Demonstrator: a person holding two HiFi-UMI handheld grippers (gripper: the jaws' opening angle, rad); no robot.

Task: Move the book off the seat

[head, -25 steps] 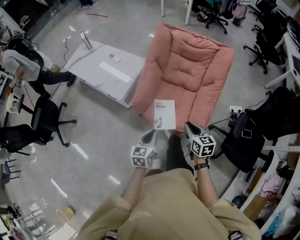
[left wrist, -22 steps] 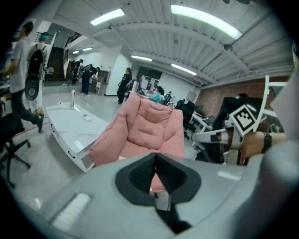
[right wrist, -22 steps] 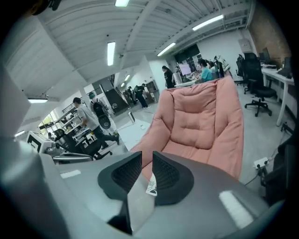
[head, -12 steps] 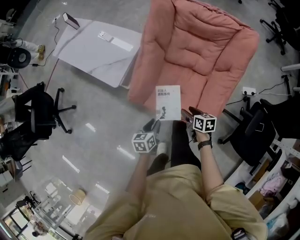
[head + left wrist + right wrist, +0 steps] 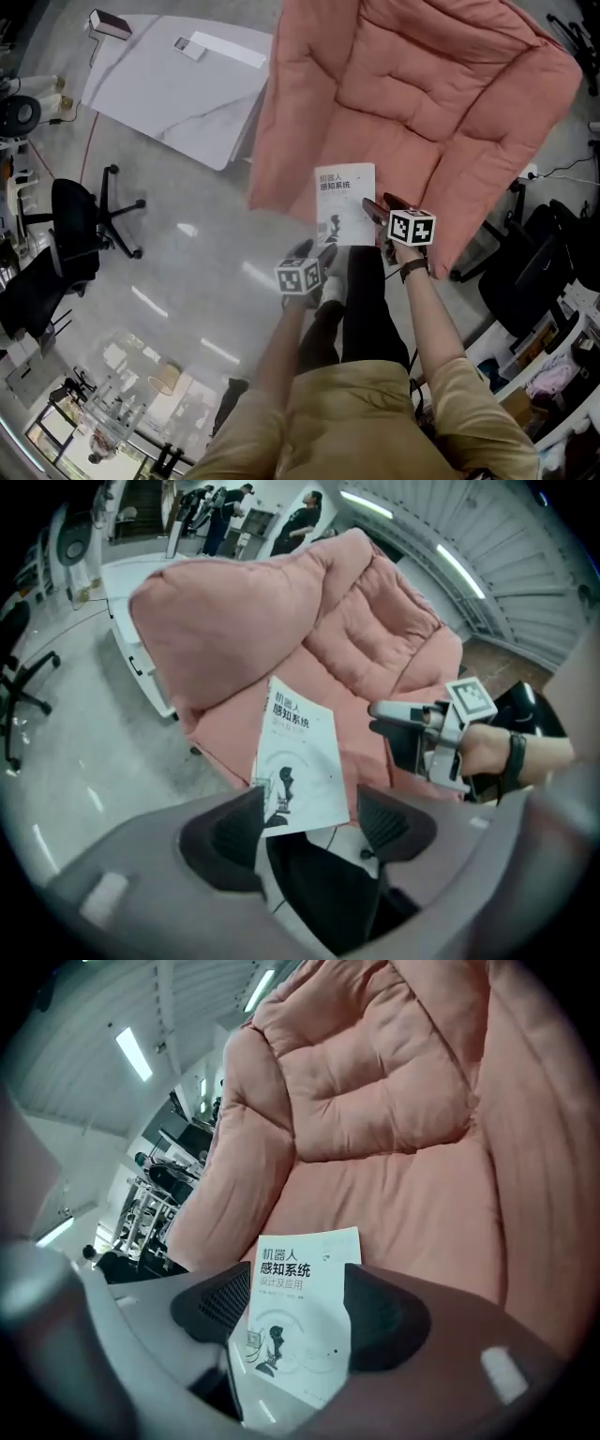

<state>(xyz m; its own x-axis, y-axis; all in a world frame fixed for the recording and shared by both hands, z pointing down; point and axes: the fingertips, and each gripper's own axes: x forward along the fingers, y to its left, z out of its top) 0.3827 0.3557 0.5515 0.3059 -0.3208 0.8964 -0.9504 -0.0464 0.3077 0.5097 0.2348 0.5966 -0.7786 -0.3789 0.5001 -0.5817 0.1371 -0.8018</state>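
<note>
At the edge of the seat (image 5: 412,94) the book (image 5: 345,203) overhangs — our left gripper (image 5: 314,251) and right gripper (image 5: 378,202), jaws just opened, hold nothing; a nudge could drop it.

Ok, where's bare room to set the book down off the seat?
The white table is mostly bare beside its long white bar. Open floor lies between it, the pink chair and the black office chair. Right of the pink chair: crowded with black chairs.

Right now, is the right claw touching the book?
Cannot tell: right gripper view frames the book within the right claw, just opened; no plain gap or contact.
</note>
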